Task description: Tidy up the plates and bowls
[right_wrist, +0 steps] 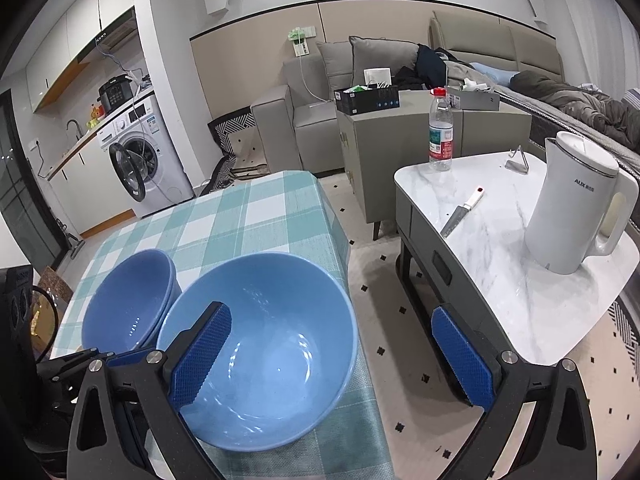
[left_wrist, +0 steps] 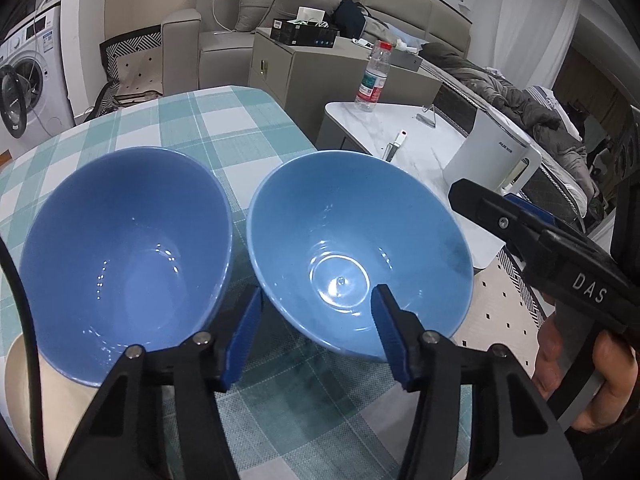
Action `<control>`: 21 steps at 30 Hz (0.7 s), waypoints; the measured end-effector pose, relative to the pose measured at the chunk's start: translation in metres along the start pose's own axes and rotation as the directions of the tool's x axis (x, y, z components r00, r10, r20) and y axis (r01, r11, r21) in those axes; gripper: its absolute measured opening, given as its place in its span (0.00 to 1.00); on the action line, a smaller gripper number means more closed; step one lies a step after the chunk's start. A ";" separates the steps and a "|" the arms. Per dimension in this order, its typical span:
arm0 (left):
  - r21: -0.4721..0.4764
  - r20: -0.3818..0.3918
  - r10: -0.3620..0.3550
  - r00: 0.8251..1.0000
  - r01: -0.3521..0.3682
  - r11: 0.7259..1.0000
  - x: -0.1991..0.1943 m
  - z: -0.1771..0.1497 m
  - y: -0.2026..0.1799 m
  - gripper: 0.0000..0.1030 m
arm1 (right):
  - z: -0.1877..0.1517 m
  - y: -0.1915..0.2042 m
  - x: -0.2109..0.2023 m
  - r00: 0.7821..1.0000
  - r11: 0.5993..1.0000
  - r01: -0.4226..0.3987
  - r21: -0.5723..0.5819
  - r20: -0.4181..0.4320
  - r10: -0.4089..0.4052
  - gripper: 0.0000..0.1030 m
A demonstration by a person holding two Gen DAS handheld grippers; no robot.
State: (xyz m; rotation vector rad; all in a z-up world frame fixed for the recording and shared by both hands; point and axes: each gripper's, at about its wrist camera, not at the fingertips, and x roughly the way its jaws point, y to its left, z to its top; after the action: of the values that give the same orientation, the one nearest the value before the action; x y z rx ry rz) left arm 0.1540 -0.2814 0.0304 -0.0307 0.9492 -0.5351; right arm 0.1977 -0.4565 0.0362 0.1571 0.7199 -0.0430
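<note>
A: What is sitting on the checked tablecloth (right_wrist: 248, 216)?

B: Two blue bowls are sitting side by side, near its right edge. The lighter bowl (left_wrist: 360, 252) is lying right of the darker bowl (left_wrist: 128, 264), rims nearly touching.

A: And the grippers?

B: The left gripper (left_wrist: 316, 328) is standing wide open, straddling the lighter bowl's near rim. The right gripper (right_wrist: 332, 356) is gaping open too, its left finger (right_wrist: 200, 360) hanging over that bowl's inside, holding nothing.

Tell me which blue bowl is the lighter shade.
The right bowl, nearest the table edge: pale sky blue. The left bowl is a deeper blue, and the left tongs straddle the right bowl's near rim.
</note>
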 end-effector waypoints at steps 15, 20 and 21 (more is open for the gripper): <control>0.017 0.003 0.035 0.999 -0.035 0.999 0.006 0.000 0.001 0.51 | -0.009 -0.008 0.020 0.999 1.000 0.005 -0.007 -0.051 -0.005 0.73; 0.026 0.004 0.040 0.999 -0.040 0.999 0.007 0.001 -0.001 0.50 | -0.010 -0.008 0.027 0.997 1.000 -0.002 -0.008 -0.071 0.001 0.61; 0.029 0.004 0.039 0.999 -0.039 0.999 0.007 0.000 -0.001 0.49 | -0.011 -0.007 0.029 0.997 1.000 -0.001 -0.011 -0.074 0.000 0.60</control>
State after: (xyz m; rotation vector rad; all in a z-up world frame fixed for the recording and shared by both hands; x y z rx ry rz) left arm 0.1575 -0.2856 0.0252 0.0126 0.9364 -0.5126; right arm 0.2114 -0.4616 0.0082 0.1491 0.7940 -0.0330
